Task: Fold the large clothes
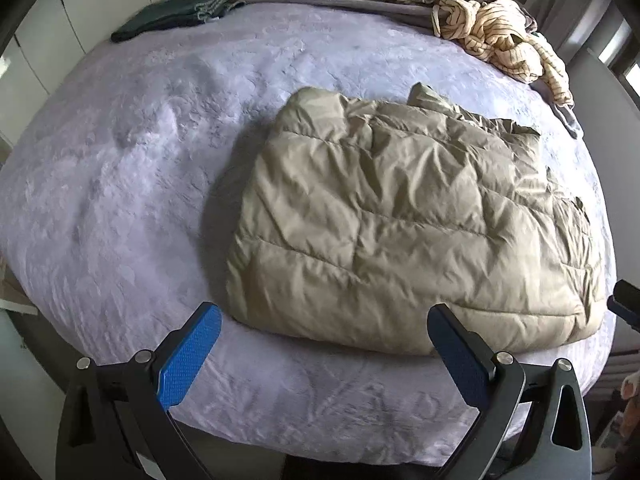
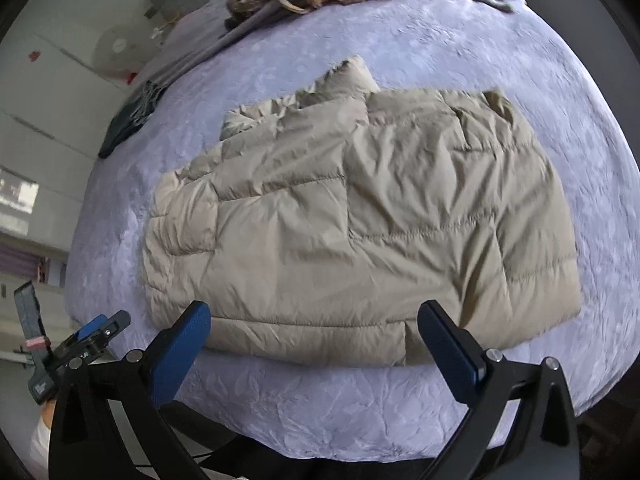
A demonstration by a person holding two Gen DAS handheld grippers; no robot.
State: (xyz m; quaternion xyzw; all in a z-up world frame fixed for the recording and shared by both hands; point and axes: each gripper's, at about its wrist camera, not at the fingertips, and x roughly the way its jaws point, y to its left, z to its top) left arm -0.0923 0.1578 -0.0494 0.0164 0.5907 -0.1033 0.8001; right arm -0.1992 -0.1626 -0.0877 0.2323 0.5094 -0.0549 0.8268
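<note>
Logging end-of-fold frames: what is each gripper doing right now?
Left gripper: open, fingers holding nothing, above the near edge of the folded jacket.
Right gripper: open, holding nothing, also at that edge.

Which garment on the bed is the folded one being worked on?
Start at the lavender bedspread. Nearest its front edge lies the beige quilted jacket, folded into a rectangle. The striped cream garment and dark green cloth lie at the far side.

Lavender bedspread (image 1: 120, 200), white wardrobe doors (image 2: 48, 120), round fan (image 2: 116, 50)

light: soft daylight | shadows: faint | edges: fisheye-warped, dark corners | right view: slightly blurred
</note>
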